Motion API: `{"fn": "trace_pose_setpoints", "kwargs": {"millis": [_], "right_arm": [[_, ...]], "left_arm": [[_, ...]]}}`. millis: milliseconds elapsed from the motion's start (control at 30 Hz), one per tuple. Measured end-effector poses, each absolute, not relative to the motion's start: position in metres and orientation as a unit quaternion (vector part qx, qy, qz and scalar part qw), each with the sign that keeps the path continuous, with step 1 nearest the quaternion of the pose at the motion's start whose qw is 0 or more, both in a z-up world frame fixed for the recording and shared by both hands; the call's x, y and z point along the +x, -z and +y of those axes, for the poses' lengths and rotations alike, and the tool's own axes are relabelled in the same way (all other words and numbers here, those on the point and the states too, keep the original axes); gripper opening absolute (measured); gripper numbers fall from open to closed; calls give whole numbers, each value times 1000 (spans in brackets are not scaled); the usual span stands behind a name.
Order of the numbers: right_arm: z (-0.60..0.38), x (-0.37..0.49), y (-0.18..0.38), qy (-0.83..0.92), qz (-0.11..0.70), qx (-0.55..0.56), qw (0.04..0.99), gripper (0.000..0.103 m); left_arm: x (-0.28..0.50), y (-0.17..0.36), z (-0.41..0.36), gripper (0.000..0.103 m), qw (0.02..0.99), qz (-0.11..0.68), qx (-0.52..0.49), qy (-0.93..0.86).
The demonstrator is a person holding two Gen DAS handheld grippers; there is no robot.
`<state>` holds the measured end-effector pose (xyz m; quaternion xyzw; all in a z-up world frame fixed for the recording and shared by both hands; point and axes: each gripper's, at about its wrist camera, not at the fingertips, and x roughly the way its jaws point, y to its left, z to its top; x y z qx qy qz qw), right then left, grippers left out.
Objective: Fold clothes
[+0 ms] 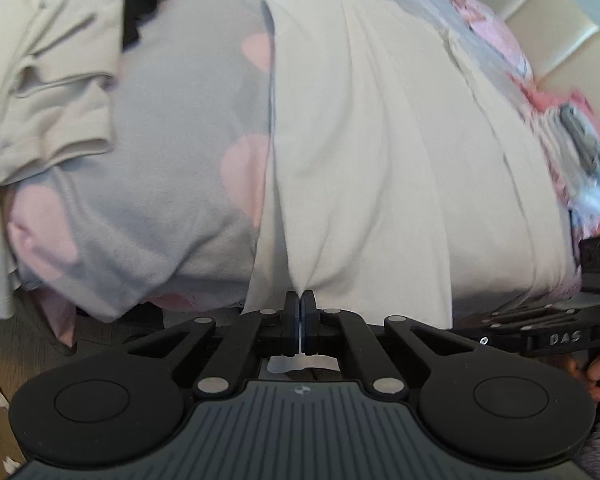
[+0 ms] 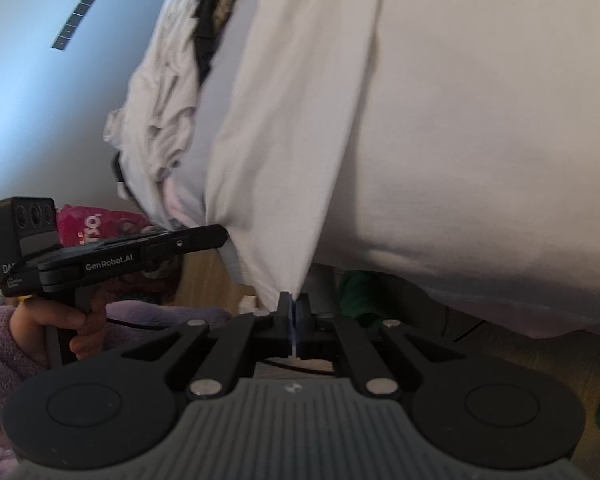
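A white garment [image 1: 380, 152] lies stretched lengthwise over a grey bedspread with pink hearts [image 1: 172, 184]. My left gripper [image 1: 300, 300] is shut on the garment's near edge, and the cloth puckers into the pinch. In the right wrist view the same white garment [image 2: 284, 144] pulls taut down to my right gripper [image 2: 294, 300], which is shut on another corner of it. The left gripper [image 2: 216, 236] shows from the side there, held by a hand in a purple fleece sleeve. The right gripper's body [image 1: 556, 336] shows at the right edge of the left wrist view.
A heap of cream clothes [image 1: 48, 80] lies at the left of the bed, with a dark item [image 1: 140, 4] behind it. Pink patterned bedding [image 1: 572, 140] sits at the right. Wooden floor [image 1: 16, 340] runs below the bed edge. Something green [image 2: 356, 292] lies on the floor.
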<state>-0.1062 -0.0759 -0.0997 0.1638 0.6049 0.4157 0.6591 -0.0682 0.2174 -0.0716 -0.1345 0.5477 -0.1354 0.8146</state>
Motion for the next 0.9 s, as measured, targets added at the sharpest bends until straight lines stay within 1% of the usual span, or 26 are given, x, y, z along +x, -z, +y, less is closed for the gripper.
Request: {"fn": "trace_pose_setpoints", "kwargs": {"millis": [200,267,300,333,367,400,600,800,833,867,900], "right_arm": [[-72,-103,110,-395,617,142,665,2],[-71,-102,114,-386,622,135,668,2],[-71,-101,116,-382,625,131,669,6],[-70,-102,117,-380,627,125,669,7],[-69,-102,117,-379,627,117,670,7],[-69,-103,117,-377,627,107,673,8],[-68,-105,113,-357,627,45,692,10],[-70,-104,110,-362,620,31,695,12],[-70,-104,110,-364,620,31,695,12],[-69,-104,109,-365,620,30,694,12],[-69,-104,109,-367,619,30,694,12]], "left_arm": [[-55,94,214,0,798,578,-118,125],[-53,96,217,3,799,579,-117,110],[-53,95,220,7,802,576,-121,104],[-53,94,223,23,804,573,-125,98],[-54,93,223,42,809,568,-123,95],[-55,93,220,46,812,564,-112,98],[-55,95,201,51,822,555,-50,119],[-49,106,195,53,822,557,-24,119],[-49,108,192,49,821,558,-17,124],[-49,109,189,34,820,557,-10,129],[-49,109,186,25,820,557,-2,133]]}}
